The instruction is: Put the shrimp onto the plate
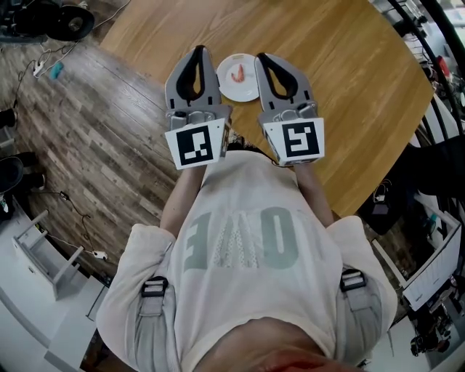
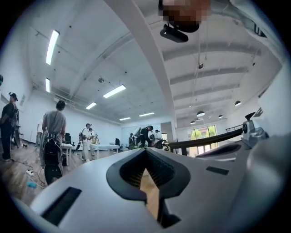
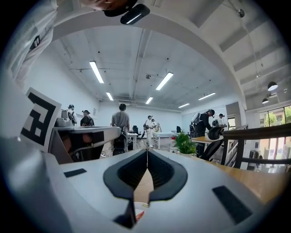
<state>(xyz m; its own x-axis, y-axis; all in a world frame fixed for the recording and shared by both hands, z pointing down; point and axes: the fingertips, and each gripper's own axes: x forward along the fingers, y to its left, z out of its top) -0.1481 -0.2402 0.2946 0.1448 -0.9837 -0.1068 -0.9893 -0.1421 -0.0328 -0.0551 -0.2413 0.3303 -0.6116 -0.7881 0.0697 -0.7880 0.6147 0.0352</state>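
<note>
A small orange-pink shrimp [image 1: 237,73] lies on a round white plate [image 1: 247,90] near the front edge of the wooden table [image 1: 349,80]. My left gripper [image 1: 200,50] is held just left of the plate, and my right gripper [image 1: 260,57] just right of it. Both are shut with nothing between the jaws. In the left gripper view the left gripper [image 2: 146,150] points out level over the table, tips meeting. In the right gripper view the right gripper [image 3: 147,151] is closed too, with a sliver of the shrimp [image 3: 140,215] showing below the jaws.
The table edge curves close to the person's body. Plank floor [image 1: 87,138] lies to the left with cables and dark equipment [image 1: 69,22]. Shelving and gear [image 1: 436,240] crowd the right side. Several people stand far off in the room, and a potted plant [image 3: 184,143] sits on a distant table.
</note>
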